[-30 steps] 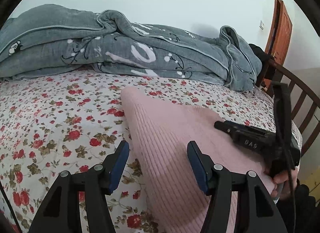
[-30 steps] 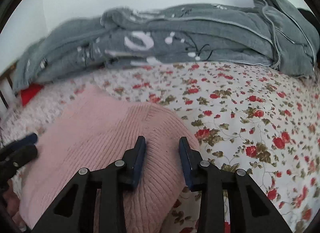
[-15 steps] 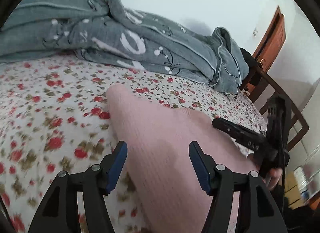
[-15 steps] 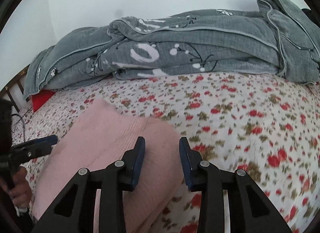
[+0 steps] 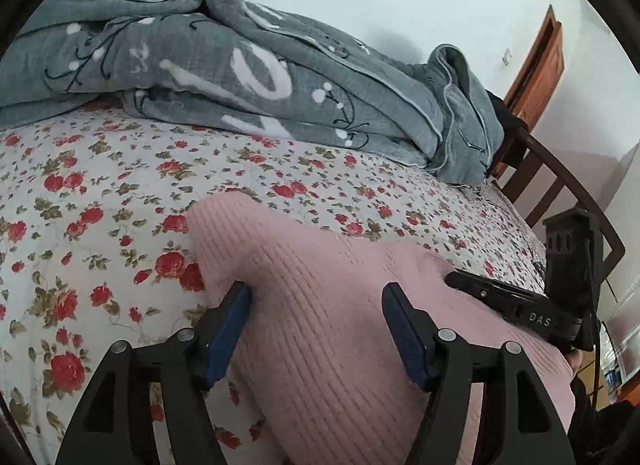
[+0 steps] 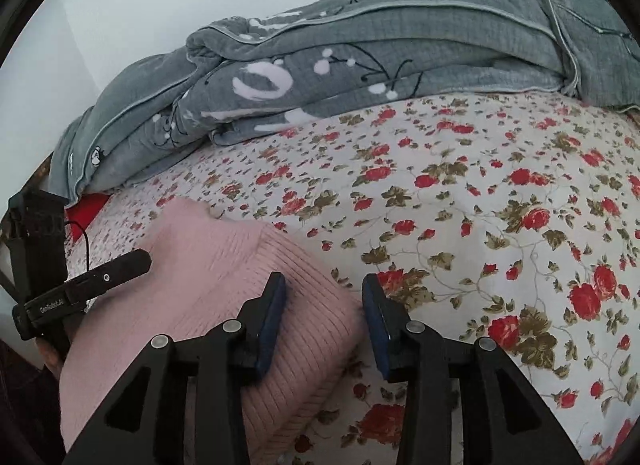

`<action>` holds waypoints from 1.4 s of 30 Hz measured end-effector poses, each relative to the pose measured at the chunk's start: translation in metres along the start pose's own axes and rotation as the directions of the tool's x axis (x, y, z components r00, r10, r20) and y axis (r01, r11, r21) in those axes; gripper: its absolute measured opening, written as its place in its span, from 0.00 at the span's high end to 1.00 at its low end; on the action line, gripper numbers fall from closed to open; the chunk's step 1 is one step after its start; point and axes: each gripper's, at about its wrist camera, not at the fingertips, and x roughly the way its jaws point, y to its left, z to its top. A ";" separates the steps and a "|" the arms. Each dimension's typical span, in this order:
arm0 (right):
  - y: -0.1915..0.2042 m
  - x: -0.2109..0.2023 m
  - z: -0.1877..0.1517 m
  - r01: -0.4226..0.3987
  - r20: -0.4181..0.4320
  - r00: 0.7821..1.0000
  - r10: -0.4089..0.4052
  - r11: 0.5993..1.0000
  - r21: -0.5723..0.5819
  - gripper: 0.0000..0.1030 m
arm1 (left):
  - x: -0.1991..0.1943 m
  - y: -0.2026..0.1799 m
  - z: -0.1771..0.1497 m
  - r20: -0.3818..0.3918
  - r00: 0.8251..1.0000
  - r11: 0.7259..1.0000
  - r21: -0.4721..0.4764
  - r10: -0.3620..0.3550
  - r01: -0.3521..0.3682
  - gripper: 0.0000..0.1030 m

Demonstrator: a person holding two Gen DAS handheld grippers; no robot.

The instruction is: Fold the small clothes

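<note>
Bed (image 5: 100, 193) w/ flowered sheet, grey blanket (image 5: 248, 77) bunched along far side by wall. Pink sweater (image 5: 328, 325) lay folded, flat on sheet at near edge, well apart from blanket.

Sweater looked soft, ribbed knit, light, limp; prob sags if lifted by one spot, stretches if tugged. Best hold: near corners, both at once.

Left claw (image 5: 316, 329) spread wide, straddling sweater's left edge, pinching nothing; jaws just been opening.

Right claw (image 6: 324, 317) part spread over right corner, jaws just opened more, nothing pinched.

pink ribbed knit sweater (image 5: 344, 325) lying folded up and flat on the flowery bedsheet (image 5: 100, 201), around 6 o'clock in both views
</note>
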 end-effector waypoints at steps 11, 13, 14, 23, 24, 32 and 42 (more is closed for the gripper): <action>-0.001 -0.002 -0.001 -0.005 0.009 1.000 0.005 1.000 0.005 0.61 | 0.004 -0.004 0.013 0.030 0.997 0.997 0.010 -0.078 0.078 0.37; 0.002 -0.002 -0.002 0.008 0.012 1.000 -0.008 1.000 -0.010 0.61 | 0.004 0.000 0.013 0.041 0.996 0.997 -0.009 -0.083 0.083 0.36; 0.003 -0.002 -0.002 0.010 0.015 1.000 -0.010 1.000 -0.015 0.61 | 0.007 0.000 0.012 0.037 0.997 0.998 -0.011 -0.069 0.069 0.36; 0.006 -0.004 -0.003 0.027 0.028 0.999 -0.026 0.999 -0.040 0.61 | 0.005 -0.013 0.007 0.043 0.997 0.996 0.064 0.061 -0.064 0.36; 0.006 -0.004 -0.003 0.026 0.029 0.999 -0.025 0.999 -0.041 0.61 | 0.004 -0.014 0.007 0.042 0.997 0.995 0.071 0.071 -0.074 0.36; 0.015 -0.052 -0.010 -0.026 0.149 0.988 0.035 0.998 -0.063 0.60 | -0.013 -0.051 -0.019 0.049 0.978 0.956 0.209 0.201 -0.207 0.33; 0.086 -0.080 -0.090 0.156 0.251 0.966 -0.069 0.925 -0.346 0.72 | -0.069 -0.086 -0.084 0.095 0.969 0.959 0.150 0.229 -0.241 0.32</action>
